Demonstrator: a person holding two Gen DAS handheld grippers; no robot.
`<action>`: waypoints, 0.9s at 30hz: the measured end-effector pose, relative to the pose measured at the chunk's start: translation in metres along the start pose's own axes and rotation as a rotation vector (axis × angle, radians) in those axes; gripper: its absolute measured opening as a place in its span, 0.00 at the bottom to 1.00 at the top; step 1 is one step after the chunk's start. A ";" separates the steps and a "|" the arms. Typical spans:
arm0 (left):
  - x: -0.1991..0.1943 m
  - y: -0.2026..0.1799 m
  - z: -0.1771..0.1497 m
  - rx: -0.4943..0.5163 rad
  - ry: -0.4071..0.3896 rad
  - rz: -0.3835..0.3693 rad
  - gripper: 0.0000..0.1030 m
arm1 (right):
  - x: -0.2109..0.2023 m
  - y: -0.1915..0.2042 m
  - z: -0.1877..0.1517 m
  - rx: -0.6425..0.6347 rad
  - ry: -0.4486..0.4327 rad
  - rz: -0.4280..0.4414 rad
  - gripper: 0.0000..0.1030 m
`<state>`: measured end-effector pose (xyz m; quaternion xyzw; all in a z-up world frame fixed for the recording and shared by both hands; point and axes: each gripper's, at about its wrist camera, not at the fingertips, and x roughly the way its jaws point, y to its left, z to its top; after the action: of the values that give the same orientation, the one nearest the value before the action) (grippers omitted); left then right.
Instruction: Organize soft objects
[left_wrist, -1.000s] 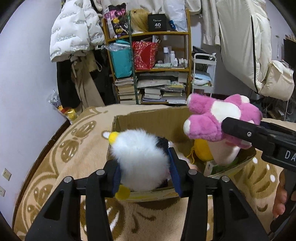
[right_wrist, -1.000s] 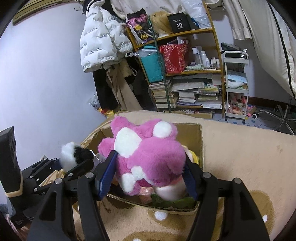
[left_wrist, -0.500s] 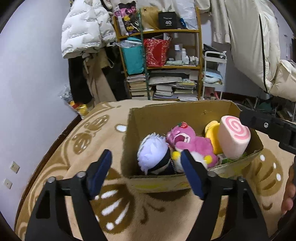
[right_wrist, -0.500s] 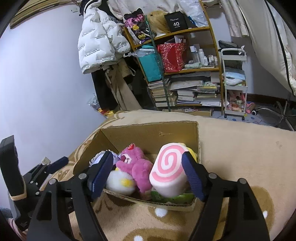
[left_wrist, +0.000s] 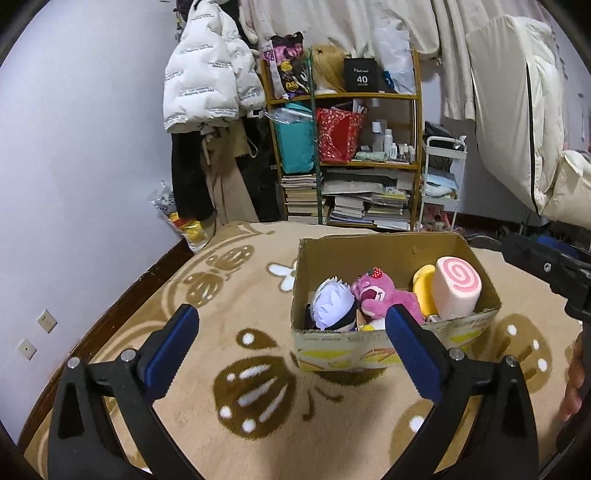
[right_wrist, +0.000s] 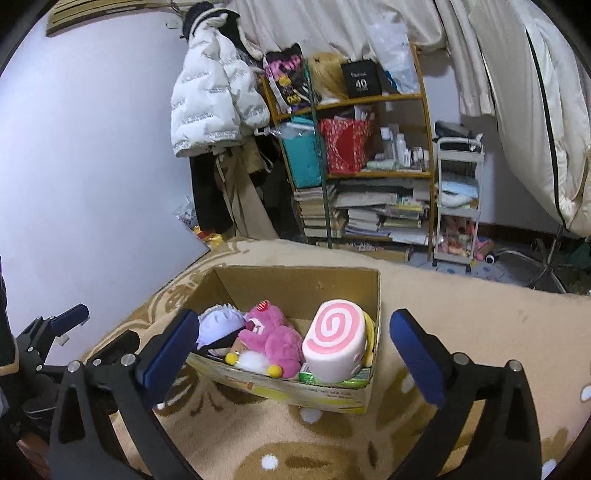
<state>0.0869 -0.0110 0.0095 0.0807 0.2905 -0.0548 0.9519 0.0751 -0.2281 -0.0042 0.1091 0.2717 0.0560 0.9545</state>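
Note:
A cardboard box (left_wrist: 376, 347) stands on the beige blanket, also in the right wrist view (right_wrist: 306, 393). Inside lie a white-haired plush doll (left_wrist: 332, 304), a pink bear plush (left_wrist: 384, 299), a yellow plush (left_wrist: 423, 290) and a pink swirl roll pillow (left_wrist: 456, 288); the right wrist view shows the doll (right_wrist: 219, 319), the bear (right_wrist: 271, 338) and the pillow (right_wrist: 336, 341). My left gripper (left_wrist: 291, 350) is open and empty, short of the box's near wall. My right gripper (right_wrist: 295, 354) is open and empty, near the box front.
The blanket (left_wrist: 207, 295) has brown flower patterns. A wooden shelf (left_wrist: 347, 158) with books and bags stands behind, a white trolley (left_wrist: 441, 184) beside it, and jackets (left_wrist: 207, 85) hang at left. The other gripper's arm (left_wrist: 546, 269) shows at right.
Both grippers let go of their plush toys into the box, opened, and drew back from it. The white and pink toys now lie inside.

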 end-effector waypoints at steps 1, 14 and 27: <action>-0.006 0.001 -0.001 0.001 -0.004 0.004 0.97 | -0.005 0.001 0.000 -0.001 -0.006 0.005 1.00; -0.079 0.008 -0.012 -0.017 -0.092 0.033 0.98 | -0.070 0.006 -0.006 -0.017 -0.086 0.003 1.00; -0.119 0.009 -0.026 0.009 -0.163 0.056 0.98 | -0.115 0.003 -0.021 -0.030 -0.157 -0.037 1.00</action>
<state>-0.0241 0.0096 0.0564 0.0884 0.2093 -0.0358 0.9732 -0.0335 -0.2405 0.0373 0.0940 0.1970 0.0334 0.9753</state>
